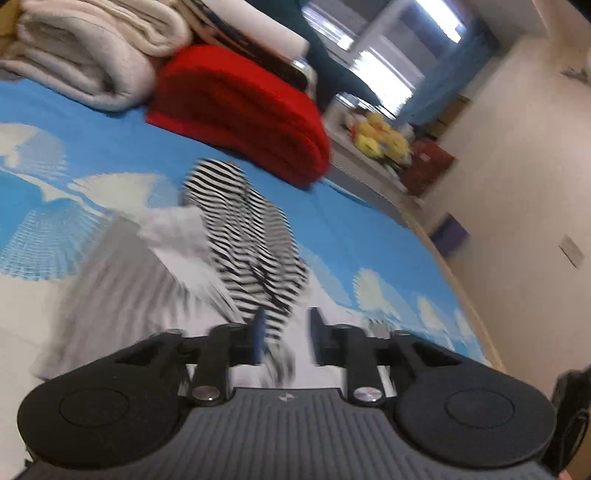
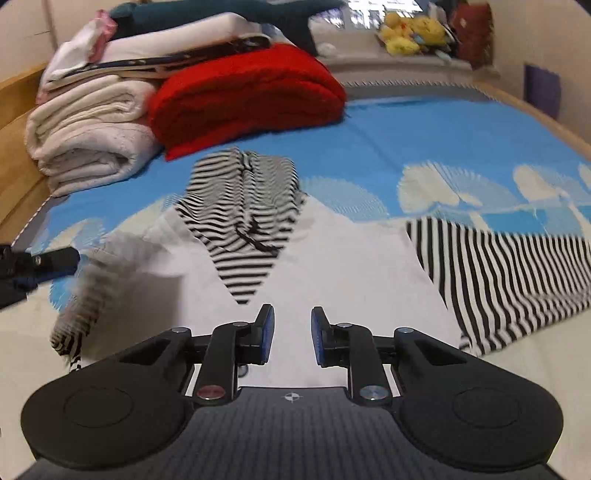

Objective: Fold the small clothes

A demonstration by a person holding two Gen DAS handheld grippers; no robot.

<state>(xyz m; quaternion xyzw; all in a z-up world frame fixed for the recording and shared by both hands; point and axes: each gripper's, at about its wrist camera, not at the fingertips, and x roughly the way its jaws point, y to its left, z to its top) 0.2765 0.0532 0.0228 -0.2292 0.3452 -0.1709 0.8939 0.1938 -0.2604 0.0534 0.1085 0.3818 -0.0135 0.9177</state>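
Observation:
A small white garment with black-and-white striped hood and sleeves (image 2: pixel 332 266) lies on the blue patterned bed sheet (image 2: pixel 443 140). Its hood (image 2: pixel 243 206) points toward the folded stacks, and its right sleeve (image 2: pixel 517 273) is spread flat. My right gripper (image 2: pixel 291 339) is open and empty just above the white body. My left gripper (image 1: pixel 284 339) is open, with striped cloth (image 1: pixel 251 236) blurred between and beyond its fingers. The left gripper shows at the left edge of the right wrist view (image 2: pixel 33 264), beside the blurred, lifted left sleeve (image 2: pixel 81 314).
A folded red blanket (image 2: pixel 243 92) and folded white blankets (image 2: pixel 88 136) are stacked at the far left of the bed. Yellow plush toys (image 2: pixel 410 33) sit on a ledge beyond. A wooden bed frame (image 2: pixel 14 140) runs along the left.

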